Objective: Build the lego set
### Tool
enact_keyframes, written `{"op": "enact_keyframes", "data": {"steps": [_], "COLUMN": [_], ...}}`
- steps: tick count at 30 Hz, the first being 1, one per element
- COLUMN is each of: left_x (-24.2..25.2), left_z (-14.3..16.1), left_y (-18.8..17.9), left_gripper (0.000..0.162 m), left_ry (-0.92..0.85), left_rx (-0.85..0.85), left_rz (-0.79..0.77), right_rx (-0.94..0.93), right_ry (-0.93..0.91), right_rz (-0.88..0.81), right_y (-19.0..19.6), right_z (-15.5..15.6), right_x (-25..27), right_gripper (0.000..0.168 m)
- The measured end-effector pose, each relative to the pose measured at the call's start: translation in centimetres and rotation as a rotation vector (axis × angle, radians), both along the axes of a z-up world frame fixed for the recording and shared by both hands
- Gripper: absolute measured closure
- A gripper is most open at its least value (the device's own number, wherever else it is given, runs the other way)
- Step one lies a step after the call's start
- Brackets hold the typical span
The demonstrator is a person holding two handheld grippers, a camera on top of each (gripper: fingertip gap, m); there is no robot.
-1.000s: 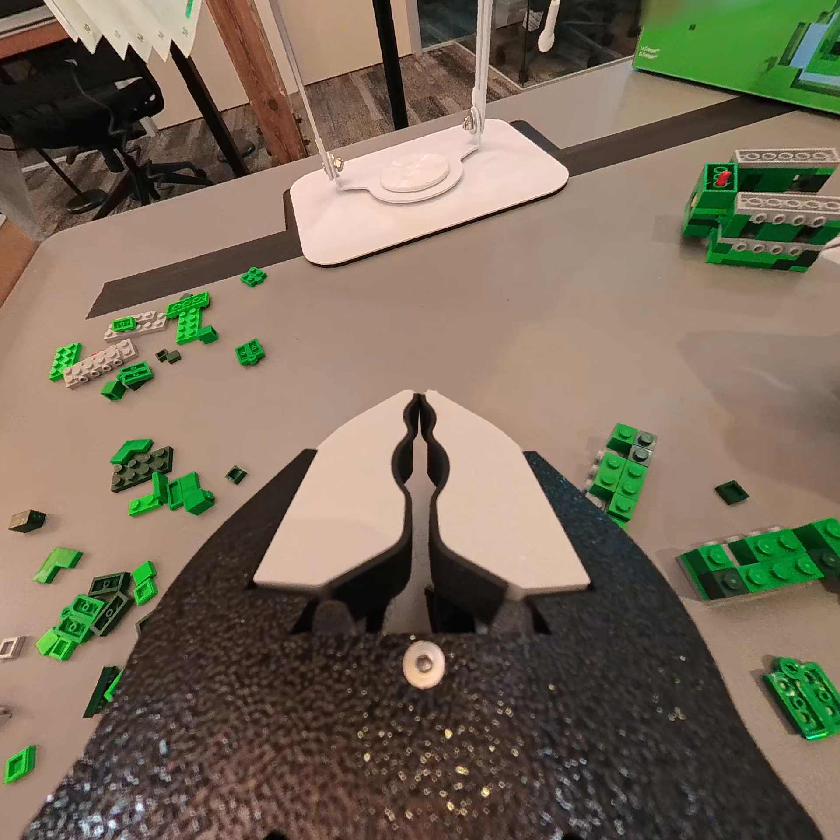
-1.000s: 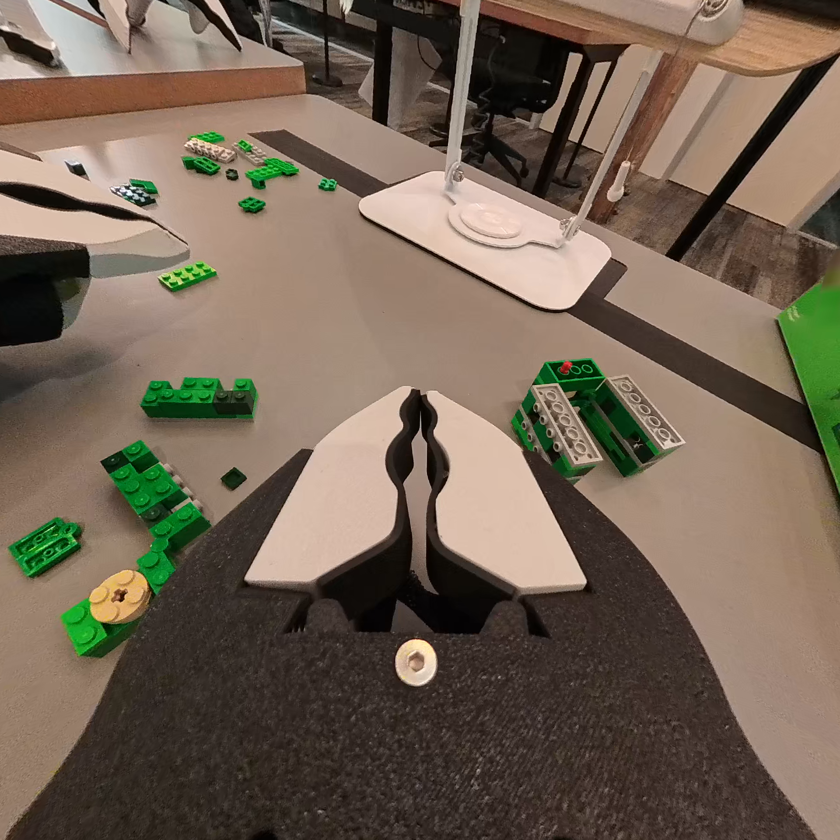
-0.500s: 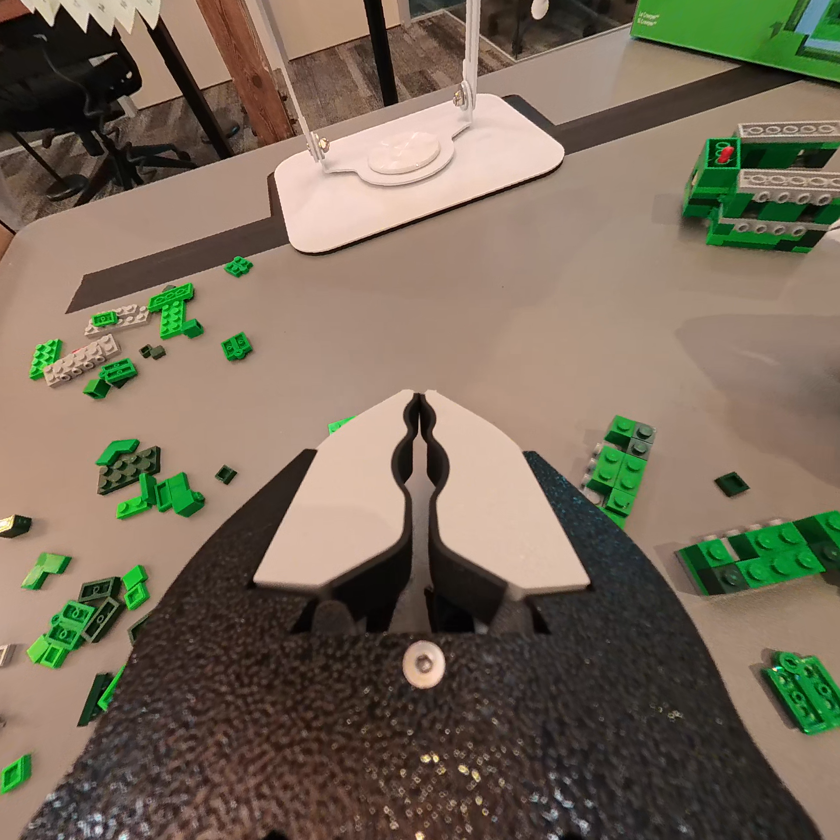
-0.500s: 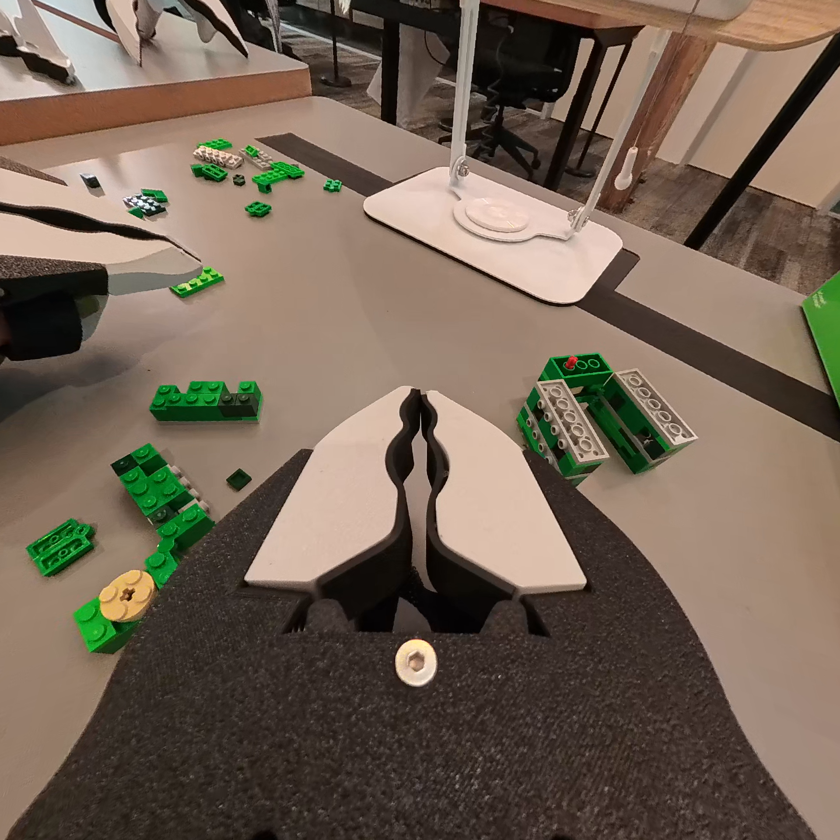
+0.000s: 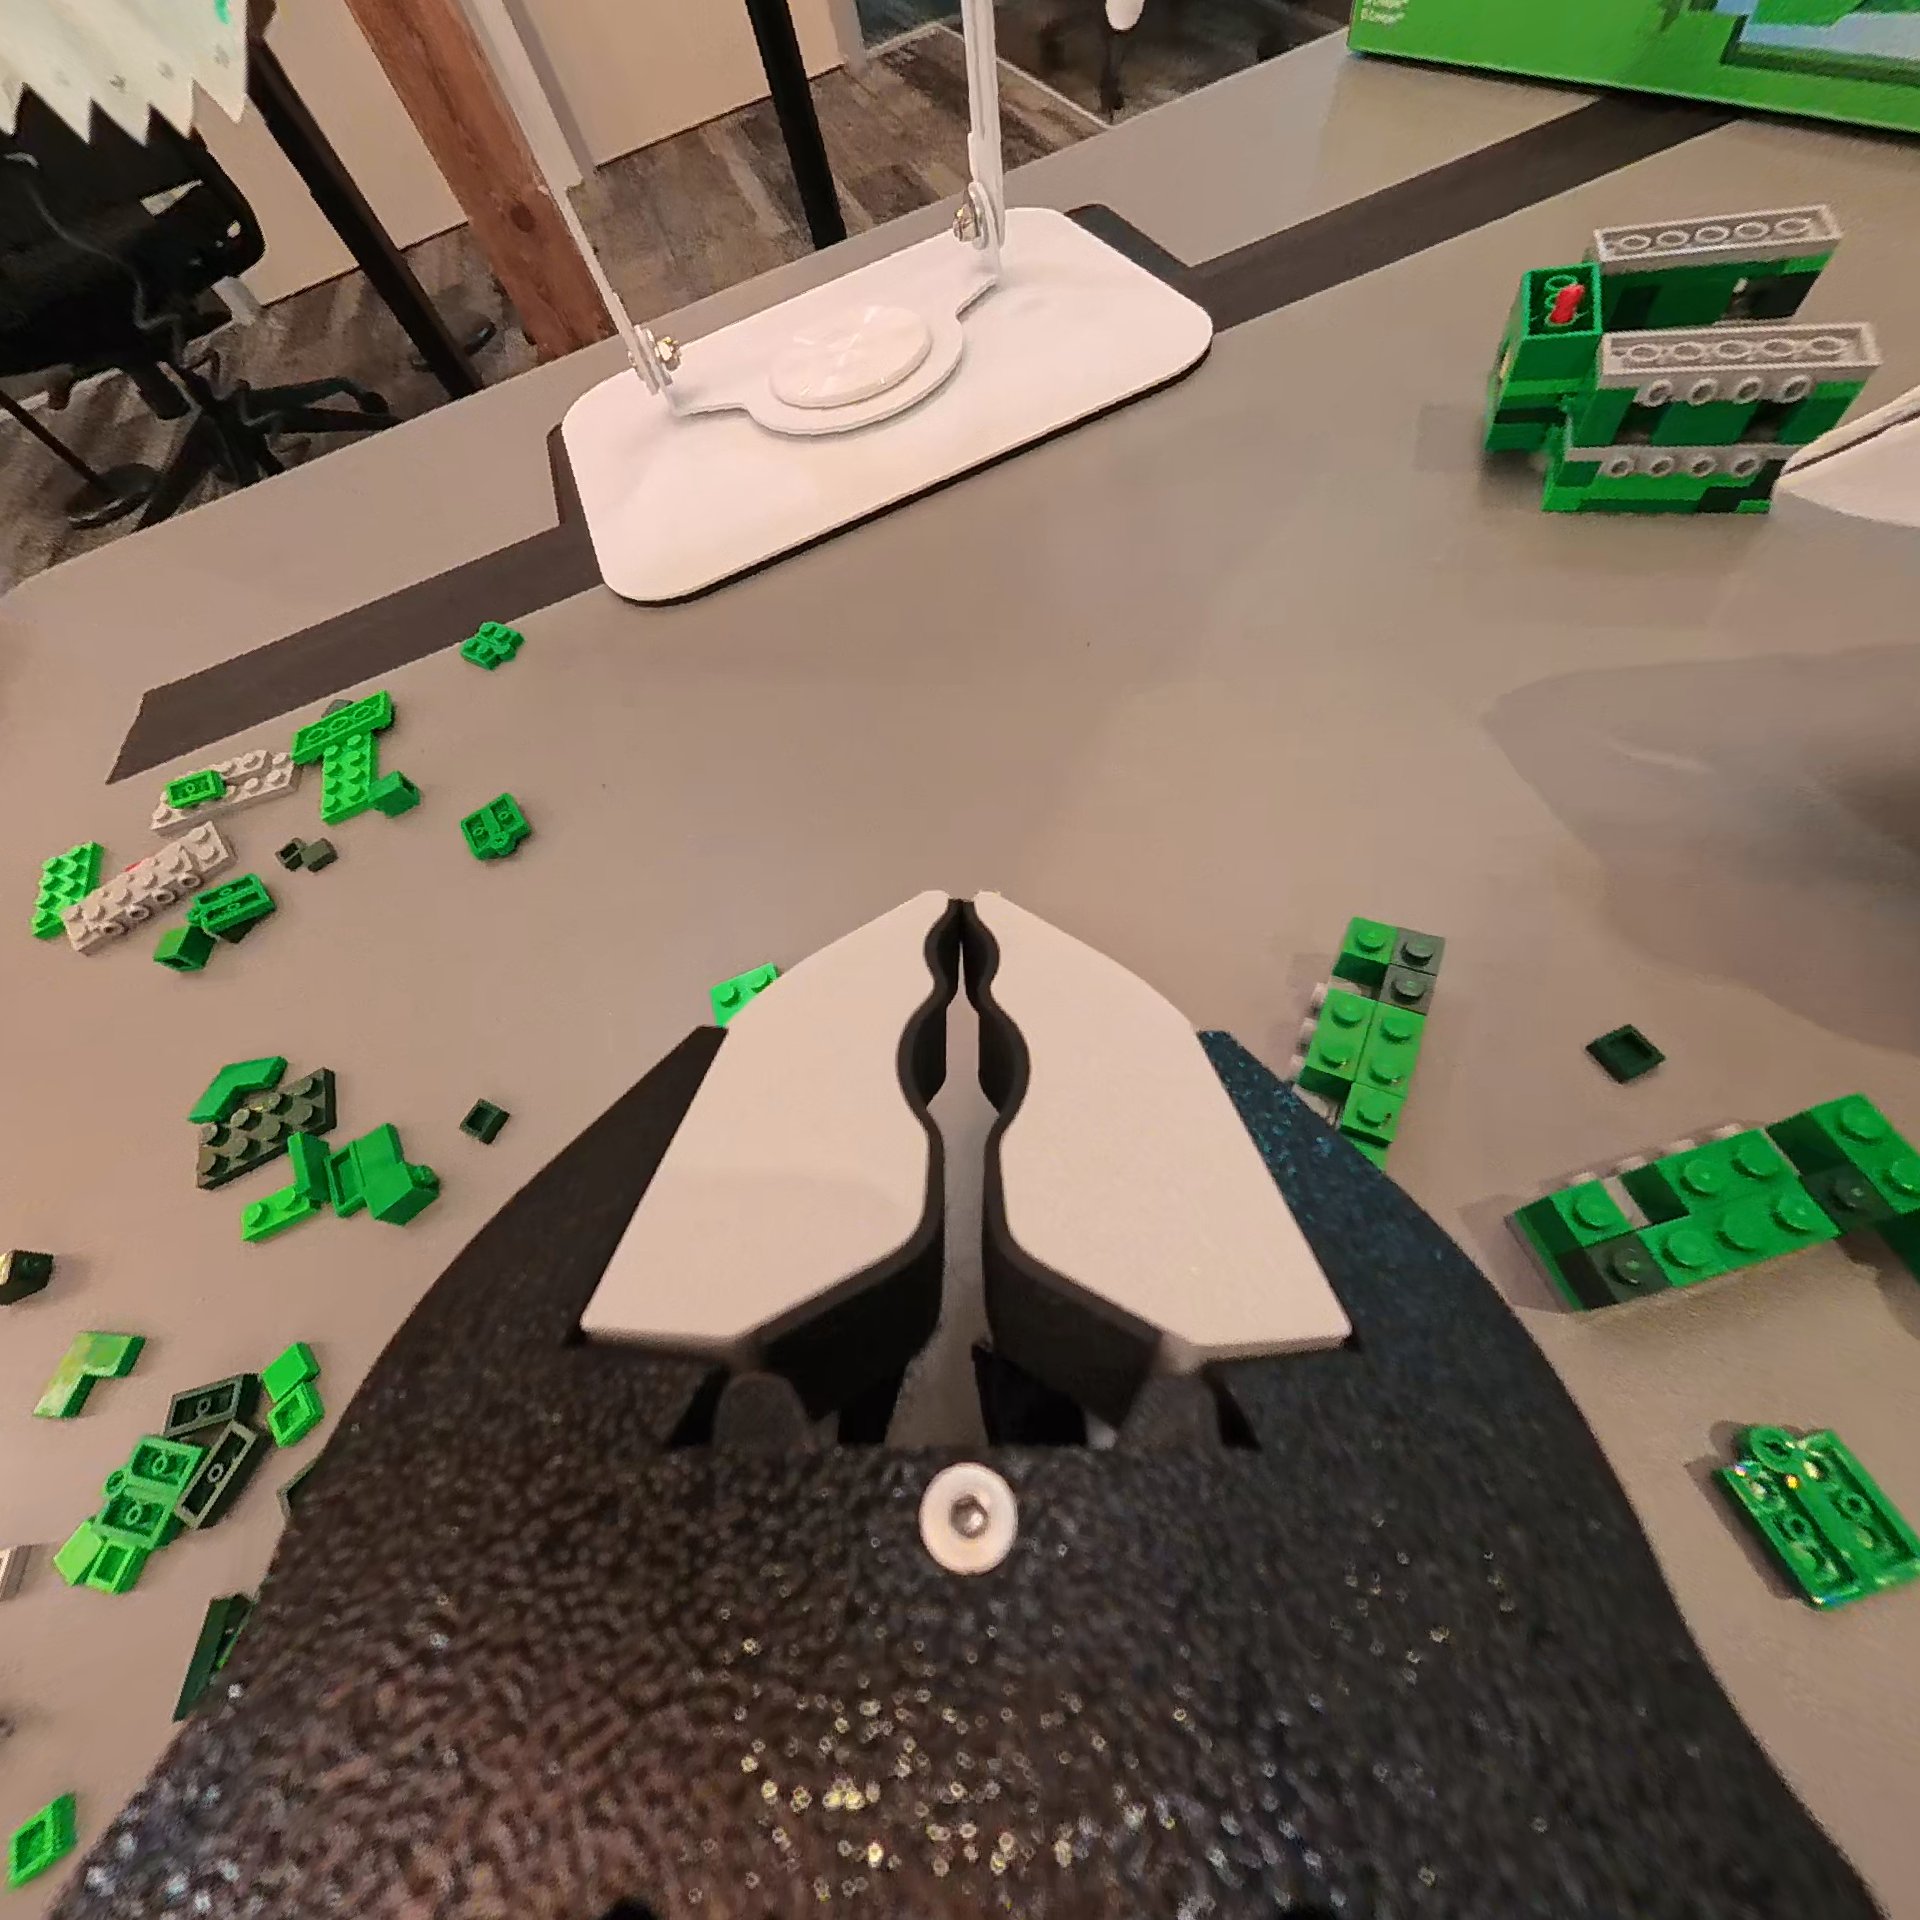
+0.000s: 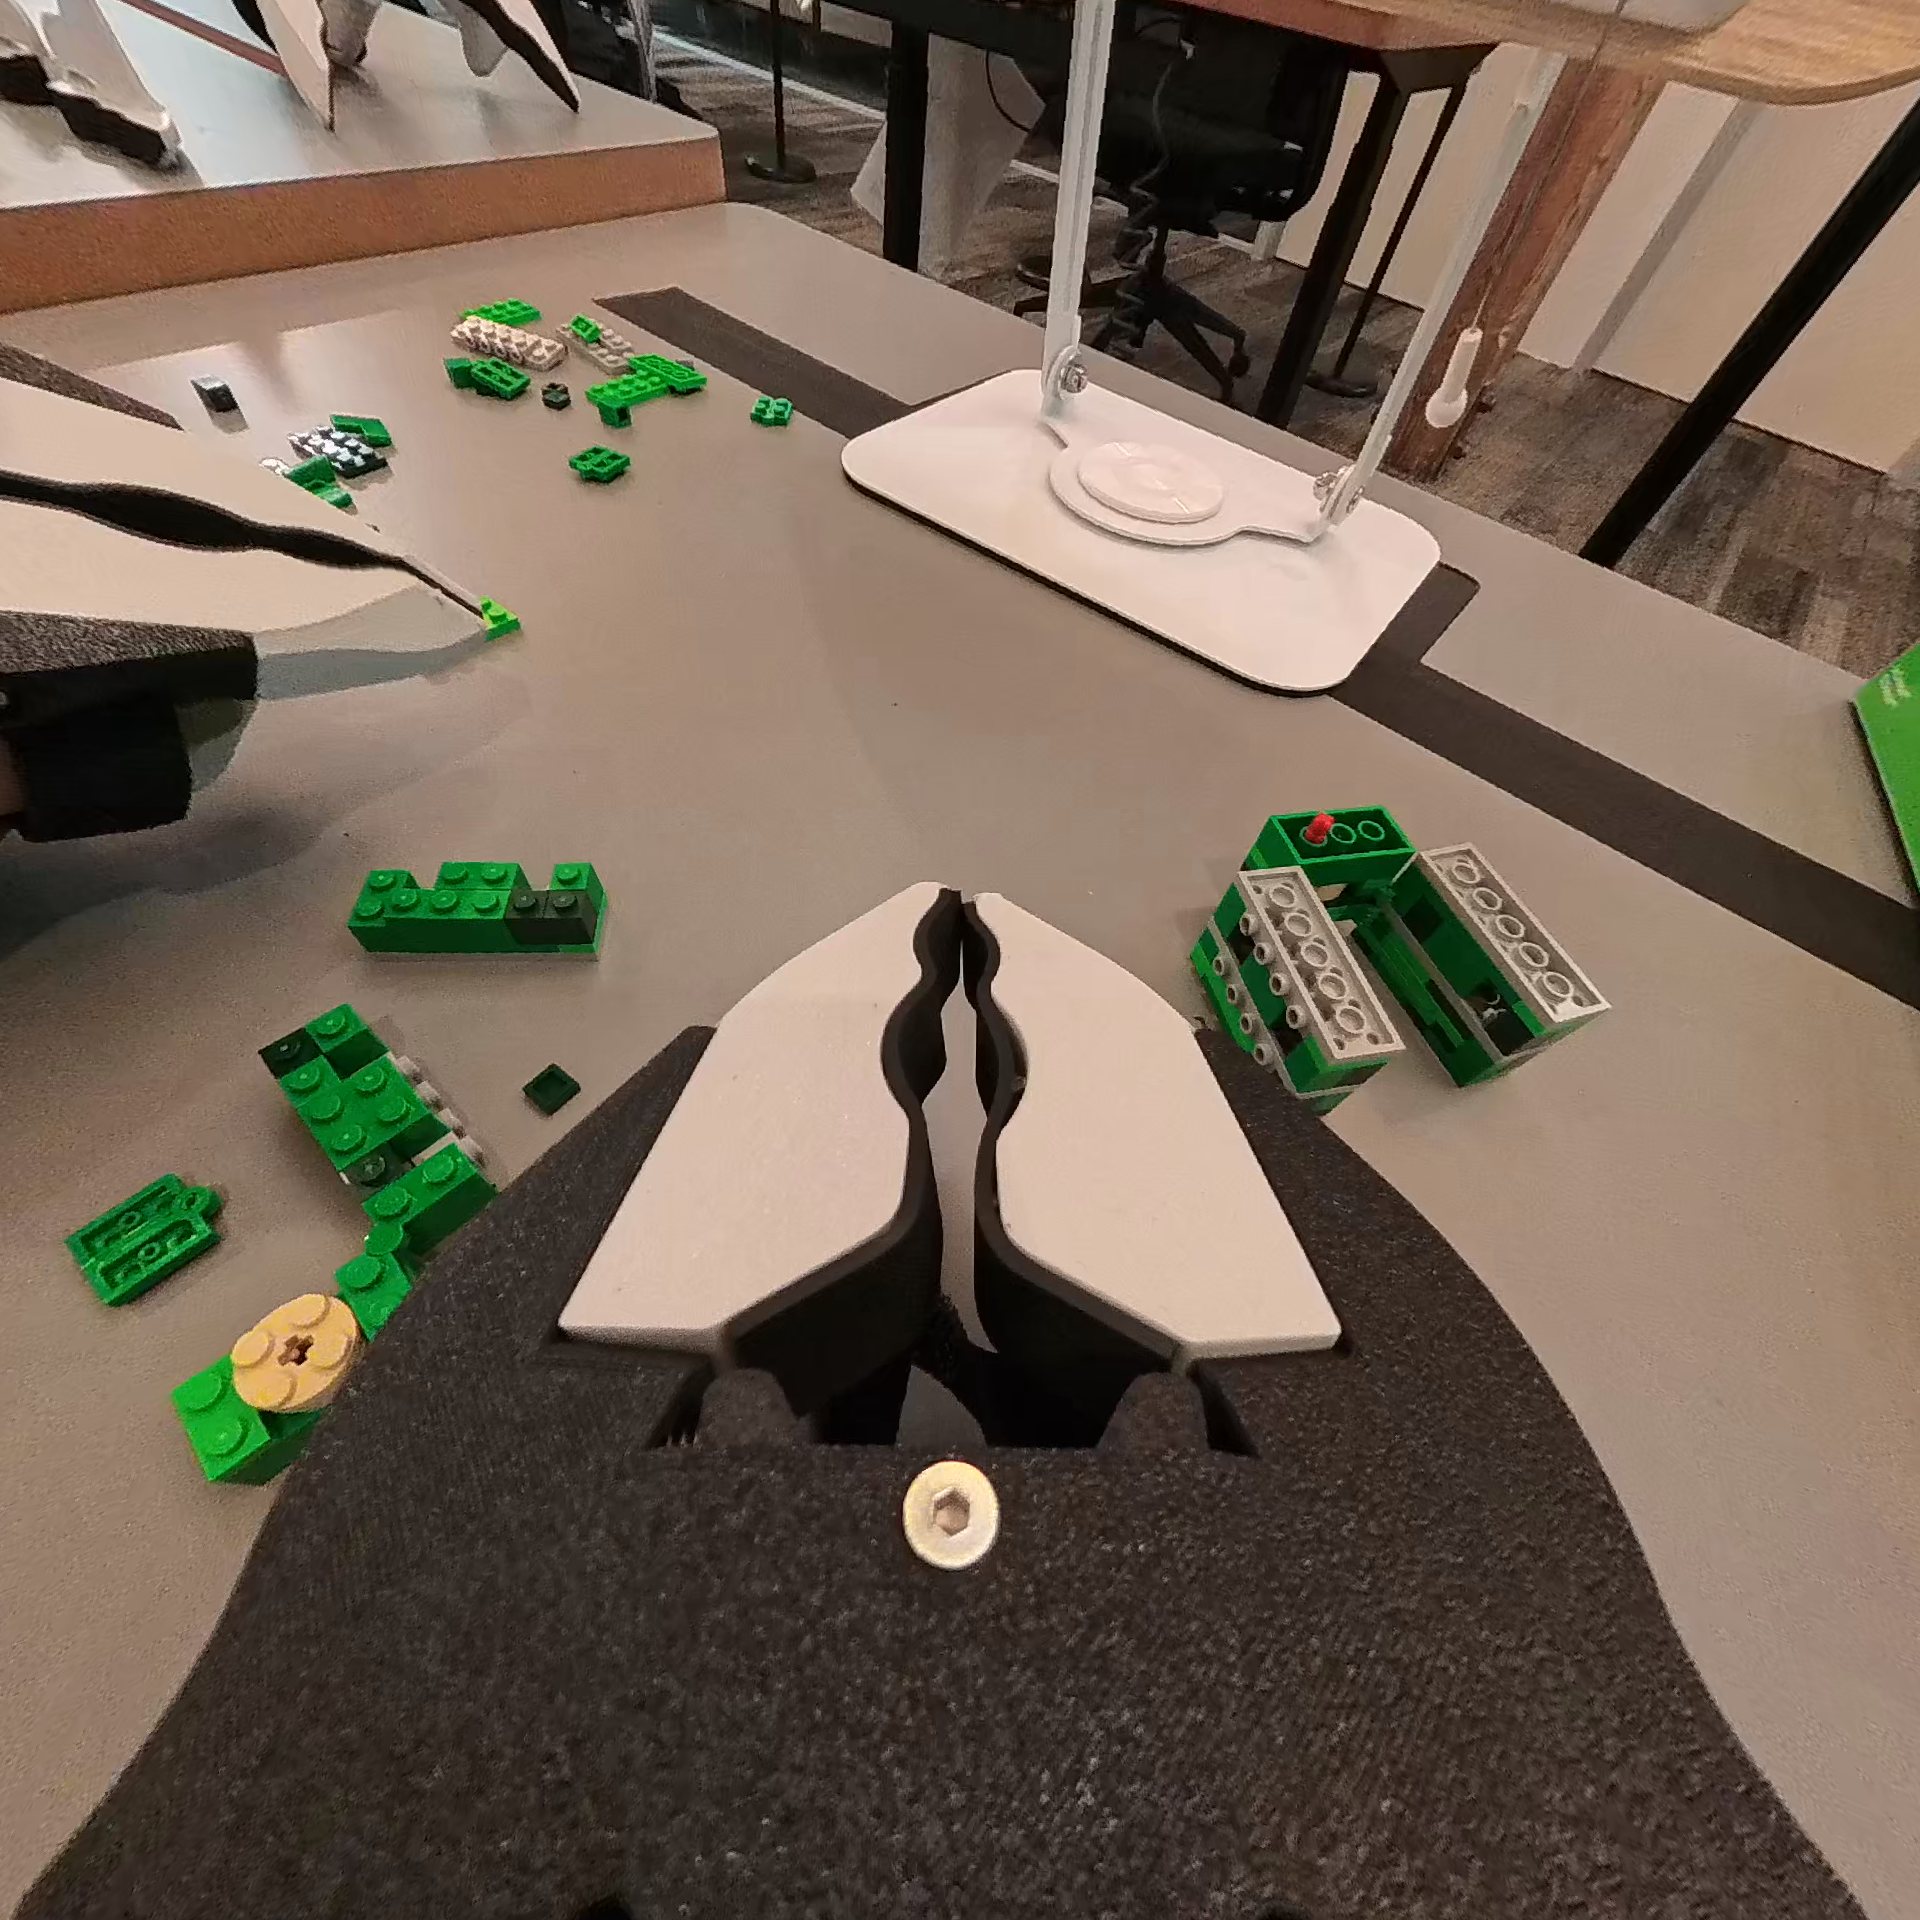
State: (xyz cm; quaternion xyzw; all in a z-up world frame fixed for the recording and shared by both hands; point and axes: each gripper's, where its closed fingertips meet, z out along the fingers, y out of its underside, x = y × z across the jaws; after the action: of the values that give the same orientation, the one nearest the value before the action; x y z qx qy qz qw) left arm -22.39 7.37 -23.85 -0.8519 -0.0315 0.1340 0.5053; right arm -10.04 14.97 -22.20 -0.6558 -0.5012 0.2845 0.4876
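My left gripper is shut and empty, low over the grey table. A small bright green plate lies just left of its fingers. In the right wrist view the left gripper's tip overlaps that plate. My right gripper is shut and empty. The green and grey build stands just right of it and also shows in the left wrist view. A stepped green block and a second green cluster lie between the two grippers.
Several loose green and grey pieces lie at the table's left. A white lamp base stands at the back. A green box is at the far right. A tan round plate on a green brick lies near the right gripper. Tip to tip, the grippers are about 15 centimetres apart. About 8 centimetres separates my left fingertips from the stepped green block. The left camera catches it too, in the left wrist view.
My left gripper has moved forward, so its tip now reaches the small green plate. Both grippers stay shut. The right gripper has barely moved.
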Motion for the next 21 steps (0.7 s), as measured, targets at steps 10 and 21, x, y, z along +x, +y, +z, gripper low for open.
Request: {"op": "enact_keyframes", "data": {"steps": [10,21], "left_x": [0.37,0.73], "left_z": [-0.20,-0.60], "left_y": [0.11,0.26], "left_gripper": [0.162,0.162], "left_ry": [0.027,0.075], "left_rx": [-0.018,-0.052], "left_rz": [-0.021,-0.038], "right_rx": [-0.013,-0.006], "right_ry": [0.002,-0.017], "right_rz": [0.008,0.021], "right_y": [-0.06,-0.27], "right_z": [-0.04,-0.25], "right_x": [-0.04,-0.19], "right_gripper": [0.168,0.168]}}
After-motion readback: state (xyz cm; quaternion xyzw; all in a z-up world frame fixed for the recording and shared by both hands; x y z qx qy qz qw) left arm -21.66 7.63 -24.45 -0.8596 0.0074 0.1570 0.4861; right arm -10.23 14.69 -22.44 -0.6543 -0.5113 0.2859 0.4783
